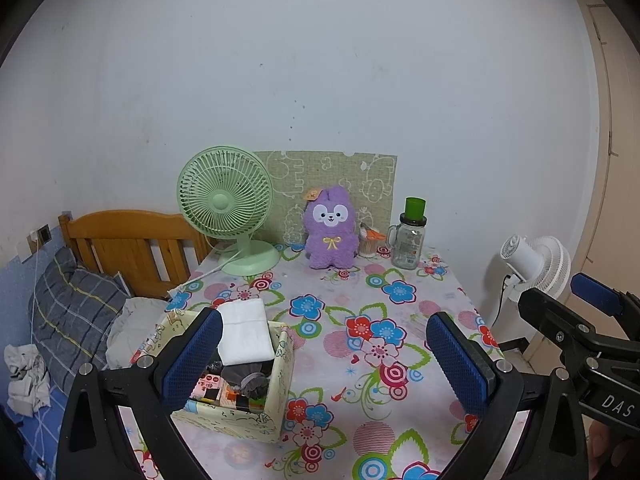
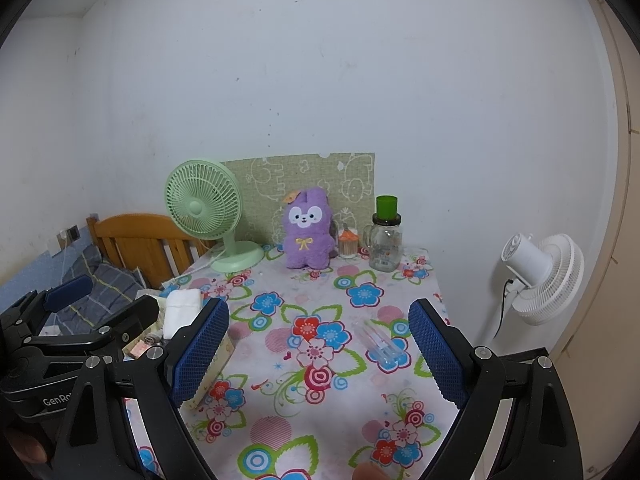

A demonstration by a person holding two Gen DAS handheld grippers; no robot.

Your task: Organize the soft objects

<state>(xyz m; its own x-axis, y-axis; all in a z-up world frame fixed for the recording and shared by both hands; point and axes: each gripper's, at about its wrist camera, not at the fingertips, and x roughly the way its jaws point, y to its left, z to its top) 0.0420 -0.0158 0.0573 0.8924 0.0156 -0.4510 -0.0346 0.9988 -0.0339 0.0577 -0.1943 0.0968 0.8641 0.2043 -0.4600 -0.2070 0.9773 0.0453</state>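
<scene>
Item: storage box (image 1: pixel 256 408), near left corner of floral tablecloth (image 1: pixel 360 360); holds rolled dark socks (image 1: pixel 248 378), with a folded white cloth (image 1: pixel 244 332) leaning across its far rim, long axis pointing away toward the green fan (image 1: pixel 226 200).
Left gripper (image 1: pixel 324 360): jaws wide, empty.
Right gripper (image 2: pixel 320 354): jaws wide, empty.
Handling, judged: grasp cloth across its short side, lower flat inside.

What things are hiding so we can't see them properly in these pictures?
- Storage box, left wrist view: the left gripper's finger hides part of its contents; the white folded cloth covers more.
- Glass jar, both views: label too small to read.
- Small cup beside the purple plush: contents too small.
</scene>
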